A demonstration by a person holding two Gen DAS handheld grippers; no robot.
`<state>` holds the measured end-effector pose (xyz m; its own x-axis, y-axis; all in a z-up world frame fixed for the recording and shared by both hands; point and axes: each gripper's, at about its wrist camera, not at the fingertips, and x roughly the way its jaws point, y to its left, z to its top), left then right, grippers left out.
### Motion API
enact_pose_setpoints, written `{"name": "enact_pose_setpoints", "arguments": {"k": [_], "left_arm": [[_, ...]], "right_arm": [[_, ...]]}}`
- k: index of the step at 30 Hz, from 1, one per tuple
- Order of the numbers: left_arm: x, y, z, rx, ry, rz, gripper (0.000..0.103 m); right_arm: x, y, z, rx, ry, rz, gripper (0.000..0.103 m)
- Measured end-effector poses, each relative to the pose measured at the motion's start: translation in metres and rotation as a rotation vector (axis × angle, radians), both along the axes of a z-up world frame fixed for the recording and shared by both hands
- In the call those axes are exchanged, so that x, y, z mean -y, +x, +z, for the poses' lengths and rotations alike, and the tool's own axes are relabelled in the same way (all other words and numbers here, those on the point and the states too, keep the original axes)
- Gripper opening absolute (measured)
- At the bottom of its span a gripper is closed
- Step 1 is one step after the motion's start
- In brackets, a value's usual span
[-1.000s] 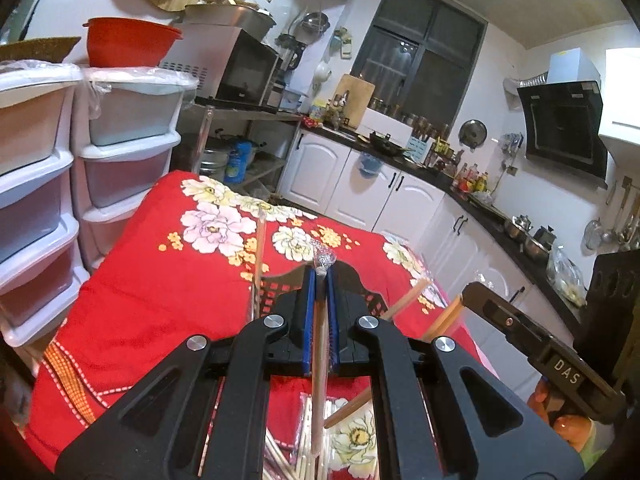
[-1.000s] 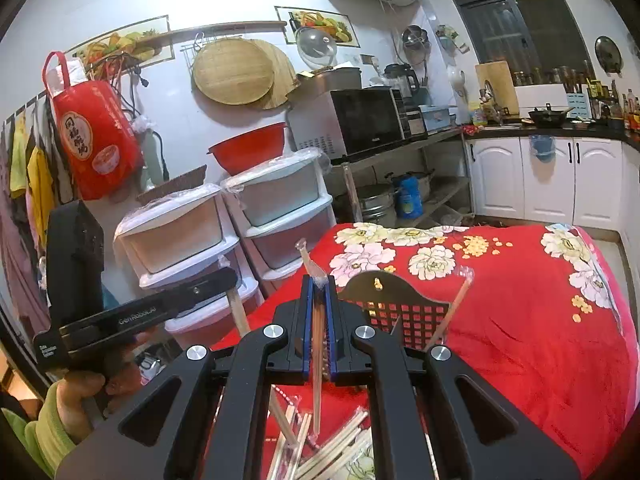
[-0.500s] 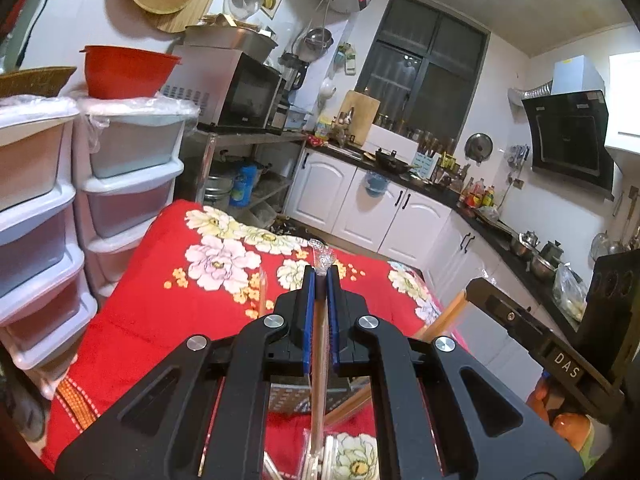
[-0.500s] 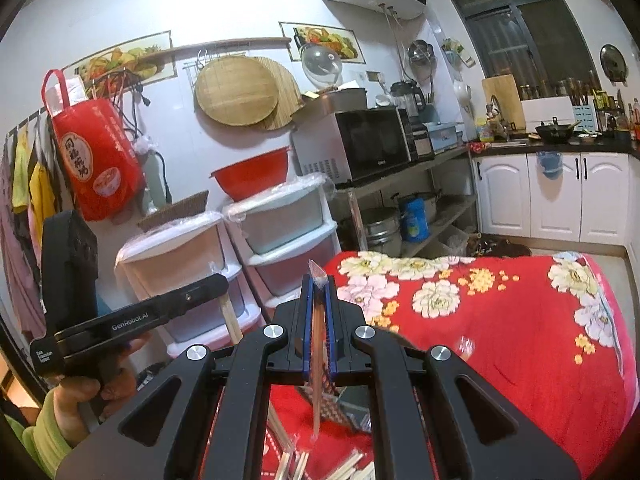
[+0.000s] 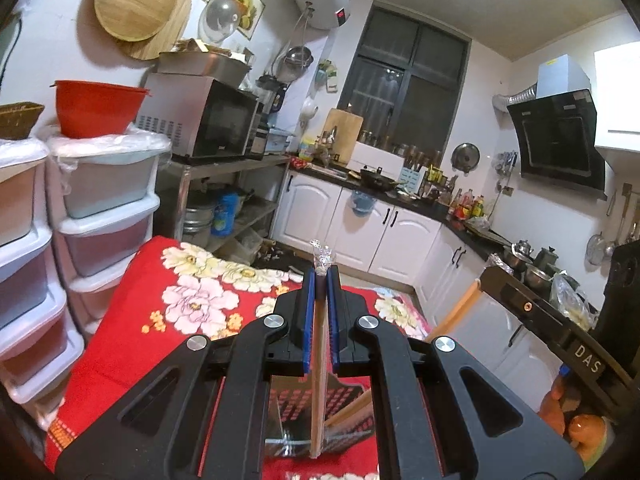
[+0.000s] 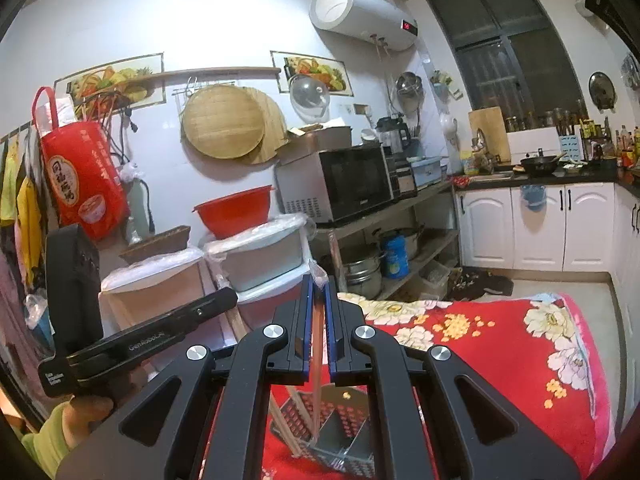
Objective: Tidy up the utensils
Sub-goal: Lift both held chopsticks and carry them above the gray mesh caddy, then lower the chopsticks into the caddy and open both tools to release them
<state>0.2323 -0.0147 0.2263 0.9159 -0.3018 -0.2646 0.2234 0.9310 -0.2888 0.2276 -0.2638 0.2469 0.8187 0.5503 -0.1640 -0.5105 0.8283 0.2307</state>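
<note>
In the left wrist view my left gripper is shut on a plastic-wrapped chopstick pair that hangs upright. Its lower end is over the black perforated utensil holder on the red cloth. In the right wrist view my right gripper is shut on another wrapped chopstick pair. The tip of that pair reaches down into the holder, where other chopsticks lean at the left. Each view shows the other gripper at its side: the right one, the left one.
A red floral cloth covers the table. Stacked plastic drawers with a red bowl on top stand close to the table's left side. A steel shelf with a microwave and white cabinets lie beyond.
Both grippers have risen with their chopstick pairs still held. The holder has sunk lower in both views, and the loose wrapped chopsticks on the cloth have dropped out of sight.
</note>
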Motion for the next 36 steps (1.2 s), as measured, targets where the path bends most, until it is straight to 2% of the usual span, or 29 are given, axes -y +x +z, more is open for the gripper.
{"name": "enact_pose_setpoints", "arguments": {"k": [7, 14, 27, 36], "left_arm": [[0.004, 0.026, -0.011, 0.001, -0.009, 0.022, 0.002], [0.006, 0.045, -0.034, -0.031, -0.005, 0.042, 0.002], [0.010, 0.055, -0.070, -0.055, 0.000, 0.043, 0.002], [0.018, 0.054, -0.093, -0.058, 0.017, -0.010, 0.002]], "right_arm": [[0.005, 0.015, -0.005, 0.017, -0.029, -0.061, 0.006], [0.007, 0.037, -0.024, -0.015, -0.047, -0.100, 0.006], [0.013, 0.058, -0.067, -0.093, -0.042, -0.133, 0.006], [0.011, 0.065, -0.096, -0.134, -0.035, -0.132, 0.006]]}}
